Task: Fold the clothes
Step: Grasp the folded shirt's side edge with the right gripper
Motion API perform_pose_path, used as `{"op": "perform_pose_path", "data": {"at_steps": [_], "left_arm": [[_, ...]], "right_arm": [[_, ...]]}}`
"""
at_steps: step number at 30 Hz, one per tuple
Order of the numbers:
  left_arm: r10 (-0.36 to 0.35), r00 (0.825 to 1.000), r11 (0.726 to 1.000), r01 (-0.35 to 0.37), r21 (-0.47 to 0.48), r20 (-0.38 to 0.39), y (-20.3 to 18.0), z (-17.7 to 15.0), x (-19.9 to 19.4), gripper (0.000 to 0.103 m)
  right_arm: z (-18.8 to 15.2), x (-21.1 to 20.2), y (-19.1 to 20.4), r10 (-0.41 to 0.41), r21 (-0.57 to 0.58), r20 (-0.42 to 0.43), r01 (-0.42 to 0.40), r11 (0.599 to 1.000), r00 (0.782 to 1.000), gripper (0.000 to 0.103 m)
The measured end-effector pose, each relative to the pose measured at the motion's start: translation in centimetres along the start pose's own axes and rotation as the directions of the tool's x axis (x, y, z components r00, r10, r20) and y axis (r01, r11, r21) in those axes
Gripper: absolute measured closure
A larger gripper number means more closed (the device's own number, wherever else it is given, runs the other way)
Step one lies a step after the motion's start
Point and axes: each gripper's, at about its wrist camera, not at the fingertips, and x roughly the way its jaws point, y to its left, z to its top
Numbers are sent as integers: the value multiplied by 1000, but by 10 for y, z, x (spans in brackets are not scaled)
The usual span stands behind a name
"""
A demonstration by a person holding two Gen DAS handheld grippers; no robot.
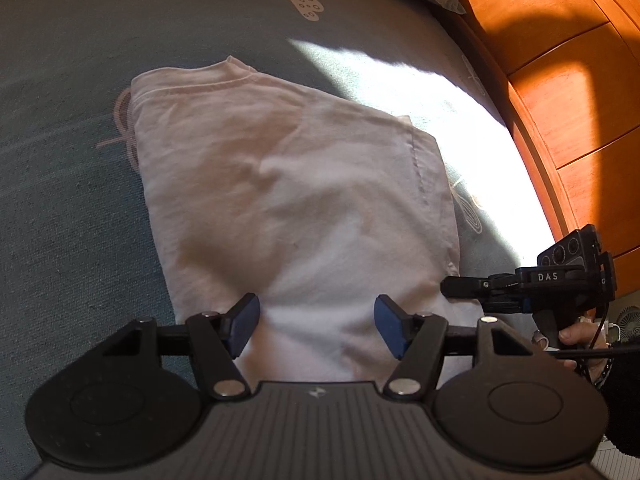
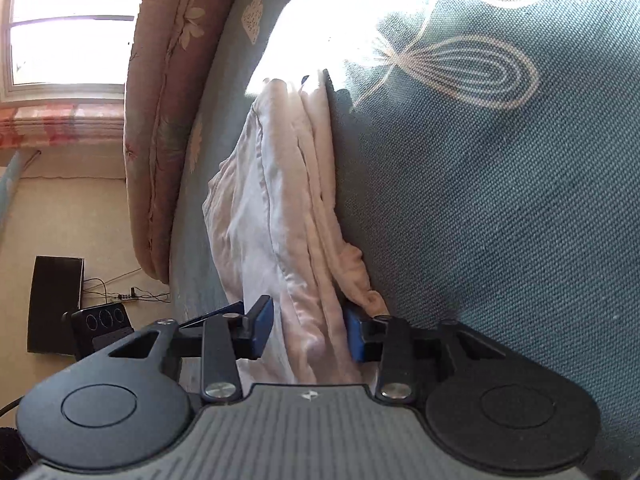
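Bed: teal printed cover, sunlit patch beyond jaws | garment: pale pink, folded, ahead of left gripper, jaws apart, edge between | right gripper: jaws half-closed around garment's bunched edge, grip unclear | wooden drawers right; window left.

The left wrist view looks steeply down over its claw at the folded garment on the bed. The right wrist view, apparently rolled sideways, sits close against the same garment's edge.
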Motion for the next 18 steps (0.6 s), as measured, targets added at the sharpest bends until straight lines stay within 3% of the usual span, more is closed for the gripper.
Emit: {"op": "perform_pose_path", "data": {"at_steps": [4,7,10,13,14,18], "left_arm": [[57,998,994,-58,98,15,-19,2,-9,40],[36,999,984,-40,171,25,-34,2,-15,40],[43,999,975,-39,219,-13,-42,-1,-7,40],[66,996,980,-53,190,-63,-33,-8,8,40],[56,997,984,-47,172,-49,-29,-11,8,40],[24,999,992,-19,127,-36,-22,-11,3,40]], "right_arm": [[0,2,23,-67,-81,9,68,994,998,85],[8,-1,52,-82,-183,32,87,979,996,88],[17,-1,75,-109,-294,24,111,949,994,88],[16,11,55,-185,-268,-26,172,948,982,88],[12,13,47,-196,-267,-34,181,947,980,90],[3,6,35,-156,-229,-10,150,962,988,85]]}}
